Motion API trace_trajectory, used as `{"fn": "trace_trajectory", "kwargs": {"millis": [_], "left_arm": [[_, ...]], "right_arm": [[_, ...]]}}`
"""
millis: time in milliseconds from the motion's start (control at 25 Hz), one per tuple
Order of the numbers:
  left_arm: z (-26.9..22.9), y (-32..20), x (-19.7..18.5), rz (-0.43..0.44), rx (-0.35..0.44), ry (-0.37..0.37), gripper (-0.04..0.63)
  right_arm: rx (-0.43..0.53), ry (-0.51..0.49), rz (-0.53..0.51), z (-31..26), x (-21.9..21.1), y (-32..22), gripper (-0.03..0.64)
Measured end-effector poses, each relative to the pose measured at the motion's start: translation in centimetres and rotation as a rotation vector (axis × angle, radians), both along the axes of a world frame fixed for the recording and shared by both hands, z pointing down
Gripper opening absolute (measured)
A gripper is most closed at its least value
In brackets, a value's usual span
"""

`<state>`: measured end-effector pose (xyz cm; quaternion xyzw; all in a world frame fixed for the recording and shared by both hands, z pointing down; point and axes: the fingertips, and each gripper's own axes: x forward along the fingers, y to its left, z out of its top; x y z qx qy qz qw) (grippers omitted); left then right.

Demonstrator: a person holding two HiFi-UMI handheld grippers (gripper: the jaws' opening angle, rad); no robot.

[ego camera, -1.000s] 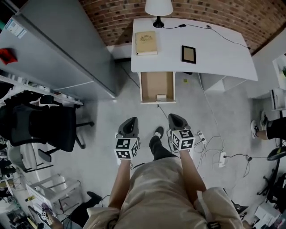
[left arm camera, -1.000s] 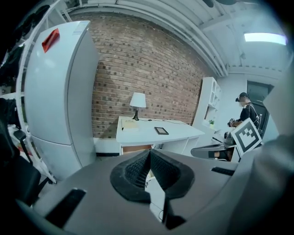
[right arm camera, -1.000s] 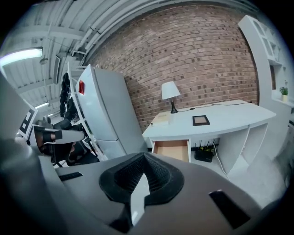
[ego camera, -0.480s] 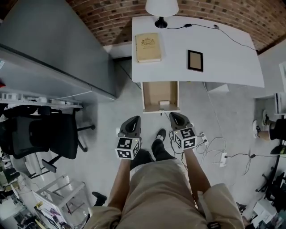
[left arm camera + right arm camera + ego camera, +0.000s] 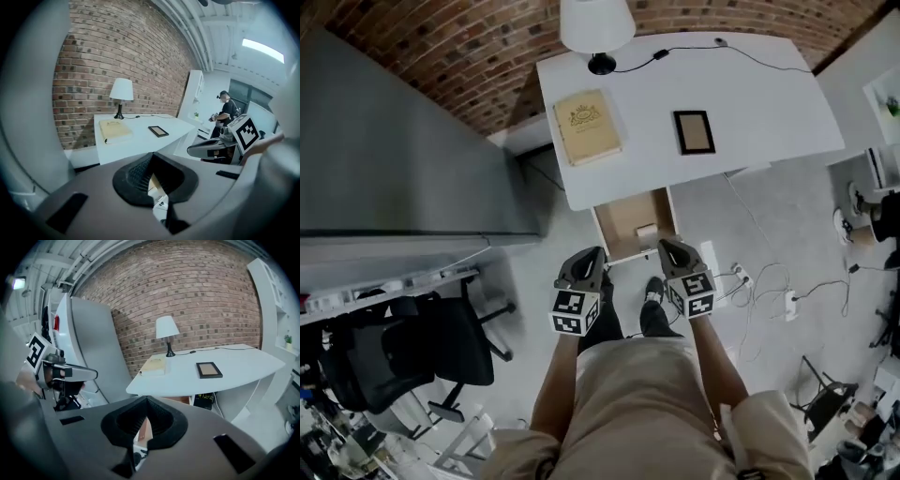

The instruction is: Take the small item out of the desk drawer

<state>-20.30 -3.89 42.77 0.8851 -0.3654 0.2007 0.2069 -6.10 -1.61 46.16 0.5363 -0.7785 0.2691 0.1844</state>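
Head view: grey left gripper (image 5: 589,255) and right gripper (image 5: 668,247) are both shut, empty, near the open wooden desk drawer (image 5: 623,214). Small white block (image 5: 646,231) sits inside it.

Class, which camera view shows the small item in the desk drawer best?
The head view: it looks down into the open drawer, where the small white item lies near the front. Neither gripper view shows the item.
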Motion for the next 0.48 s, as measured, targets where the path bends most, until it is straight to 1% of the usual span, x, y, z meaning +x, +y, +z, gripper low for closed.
{"fn": "trace_trajectory", "kwargs": {"millis": [120,240,320,480], "left_arm": [[1.4,-3.4,1.6,0.120,-0.016,-0.004,0.012],[3.8,-6.1,2.3,0.237,-0.039,-0.031,0.012],[5.6,-6.9,3.3,0.319,-0.047,-0.041,0.012],[9.1,-7.4,5.6,0.506,-0.062,-0.077,0.012]], "right_arm": [[-0.026,-0.019,0.096,0.5,0.2,-2.3,0.023],[-0.034,-0.039,0.190,1.5,-0.7,-3.9,0.023],[-0.044,-0.046,0.264,2.6,-0.6,-3.9,0.023],[-0.060,-0.098,0.448,4.7,0.3,-3.5,0.023]]}}
